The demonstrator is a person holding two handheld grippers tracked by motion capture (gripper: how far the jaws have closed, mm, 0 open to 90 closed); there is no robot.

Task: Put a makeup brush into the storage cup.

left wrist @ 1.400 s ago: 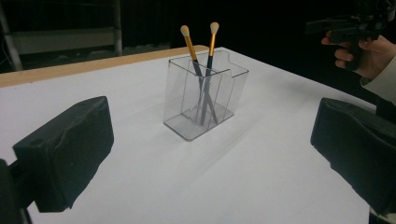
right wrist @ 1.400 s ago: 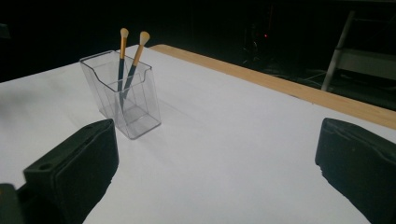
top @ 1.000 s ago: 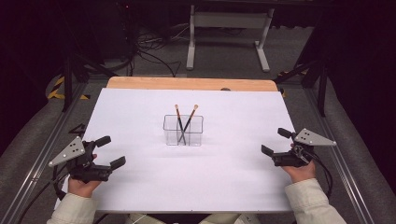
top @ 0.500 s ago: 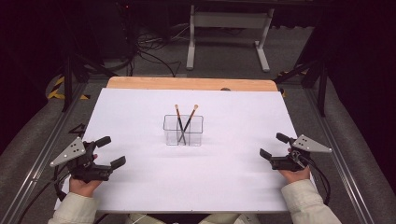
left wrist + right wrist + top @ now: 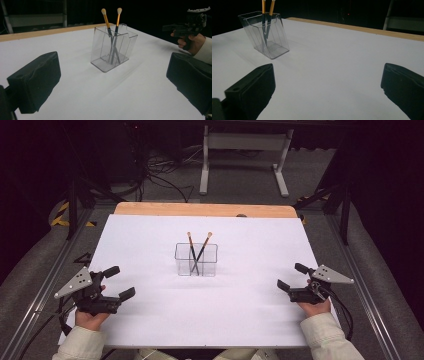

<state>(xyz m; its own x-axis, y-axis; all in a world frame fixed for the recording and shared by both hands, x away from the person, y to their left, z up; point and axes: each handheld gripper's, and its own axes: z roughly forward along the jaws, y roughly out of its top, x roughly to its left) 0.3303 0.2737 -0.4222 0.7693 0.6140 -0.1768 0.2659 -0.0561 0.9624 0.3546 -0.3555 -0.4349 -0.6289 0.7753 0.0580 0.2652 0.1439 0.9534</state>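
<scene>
A clear plastic holder point(image 5: 196, 260) stands upright in the middle of the white table point(image 5: 150, 330). Two gold-and-black brushes point(image 5: 191, 249) cross inside it, tips up. My left gripper point(image 5: 119, 282) rests open at the table's near left, with nothing between its jaws. At the near right my right gripper point(image 5: 292, 276) is also open and holds nothing. The left gripper view has the holder point(image 5: 113, 47) straight ahead of the left gripper point(image 5: 113, 75), and the right gripper point(image 5: 186, 25) far off at the right. In the right gripper view the holder point(image 5: 265, 35) is at upper left, beyond the right gripper point(image 5: 328, 80).
A wooden strip point(image 5: 205, 210) edges the table's far side. Behind it stand a metal frame point(image 5: 245, 150) and loose cables point(image 5: 155, 175) on the floor. Grey rails point(image 5: 360, 285) run along both sides of the table.
My right gripper has drifted a little nearer the person and lower over the table. The left gripper, the holder and the brushes have stayed put.
</scene>
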